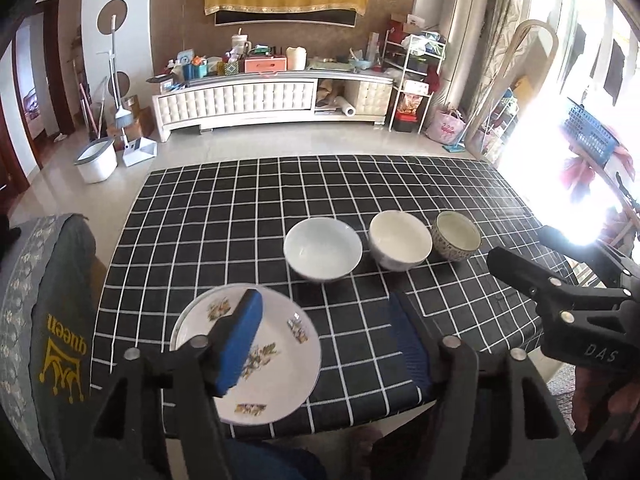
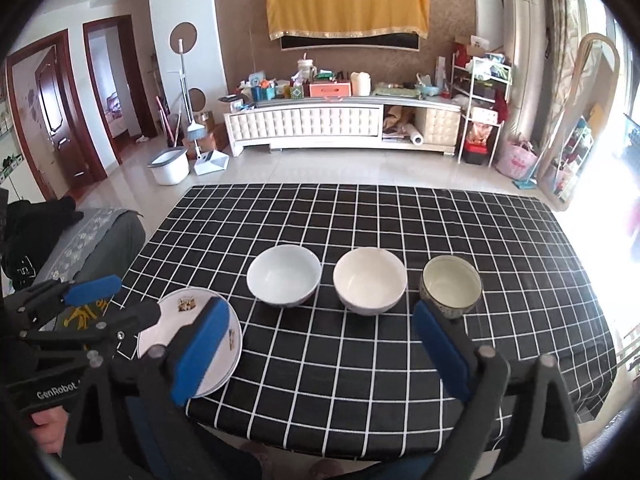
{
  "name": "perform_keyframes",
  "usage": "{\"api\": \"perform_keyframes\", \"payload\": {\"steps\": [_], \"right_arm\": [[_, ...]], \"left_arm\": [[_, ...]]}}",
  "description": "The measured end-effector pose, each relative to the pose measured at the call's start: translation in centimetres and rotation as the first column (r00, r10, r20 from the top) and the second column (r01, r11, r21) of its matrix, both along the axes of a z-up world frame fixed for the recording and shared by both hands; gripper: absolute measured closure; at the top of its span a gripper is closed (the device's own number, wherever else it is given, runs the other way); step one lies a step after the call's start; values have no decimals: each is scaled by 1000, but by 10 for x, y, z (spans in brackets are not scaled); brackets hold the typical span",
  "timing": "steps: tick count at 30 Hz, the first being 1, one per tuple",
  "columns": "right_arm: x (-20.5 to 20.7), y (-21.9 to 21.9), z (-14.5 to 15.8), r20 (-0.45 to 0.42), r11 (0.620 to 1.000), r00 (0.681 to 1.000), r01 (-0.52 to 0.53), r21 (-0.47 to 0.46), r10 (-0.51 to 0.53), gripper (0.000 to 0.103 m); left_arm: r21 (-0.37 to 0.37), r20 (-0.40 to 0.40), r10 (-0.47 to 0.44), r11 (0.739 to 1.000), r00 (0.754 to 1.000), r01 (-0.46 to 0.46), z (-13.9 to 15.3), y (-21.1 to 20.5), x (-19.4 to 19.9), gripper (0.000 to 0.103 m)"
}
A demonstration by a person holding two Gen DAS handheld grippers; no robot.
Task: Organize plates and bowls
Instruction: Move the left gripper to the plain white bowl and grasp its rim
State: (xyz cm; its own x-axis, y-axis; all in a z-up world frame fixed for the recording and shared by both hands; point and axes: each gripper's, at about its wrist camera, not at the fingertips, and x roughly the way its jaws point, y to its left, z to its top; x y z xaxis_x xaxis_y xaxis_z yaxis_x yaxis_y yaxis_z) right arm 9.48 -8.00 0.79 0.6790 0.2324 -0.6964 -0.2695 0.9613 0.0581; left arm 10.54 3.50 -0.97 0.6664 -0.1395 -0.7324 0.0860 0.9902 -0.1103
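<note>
A white flowered plate [image 1: 280, 364] lies at the near left corner of the black checked table [image 1: 224, 208], with a second rim showing under it. Behind it, three bowls stand in a row: a white bowl [image 1: 322, 248], a cream bowl [image 1: 400, 246] and a small patterned bowl [image 1: 456, 242]. My left gripper [image 1: 325, 298] hovers open above the plate's right side with nothing between its blue pads. In the right wrist view, my right gripper [image 2: 320, 306] stands wide open and empty, in front of the white bowl [image 2: 284, 280], cream bowl [image 2: 370, 280] and patterned bowl [image 2: 450, 290]. The plate [image 2: 188, 312] is to its left.
A grey sofa arm with a "queen" cover [image 1: 48, 320] borders the table's left side. The table's near edge [image 2: 340, 444] is just below the grippers. Beyond the table are tiled floor, a white mop bucket [image 2: 168, 166] and a cluttered TV cabinet [image 2: 340, 120].
</note>
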Motion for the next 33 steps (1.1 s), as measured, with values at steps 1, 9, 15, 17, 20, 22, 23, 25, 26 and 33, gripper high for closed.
{"api": "perform_keyframes", "payload": {"steps": [1,9,15,17,20,22,23,25,26,33], "right_arm": [[5,-2,0,-9,1000,1000,-3,5,3,7],[48,6,-15,-79,999,996,-38,-34,35,3],[84,17,-31,-162,997,984,-71,-8,69,3],[96,20,-35,-188,996,979,-85,7,85,3],[115,22,-46,-255,995,962,-85,48,95,3],[128,23,-53,-302,995,949,-75,72,94,3],[134,23,-57,-327,993,940,-75,90,101,3],[148,23,-66,-389,985,912,-75,154,131,4],[155,23,-71,-418,982,898,-68,178,138,5],[187,39,-112,-574,972,799,-52,230,178,36]], "left_arm": [[1,-3,-2,1000,1000,2,0,0,4,39],[-10,-64,-21,1000,998,21,-13,0,53,39],[-48,-136,1,999,991,-8,-32,11,92,39],[-52,-179,9,998,984,-18,-41,16,106,39],[-72,-219,10,997,976,-26,-51,22,125,39],[-90,-236,8,995,972,-30,-56,26,135,39],[-95,-248,9,995,969,-33,-60,28,142,39],[-92,-258,19,995,966,-44,-66,32,151,40],[-90,-272,29,994,962,-55,-72,34,158,40],[-209,-406,12,972,914,-105,-109,52,190,53]]}}
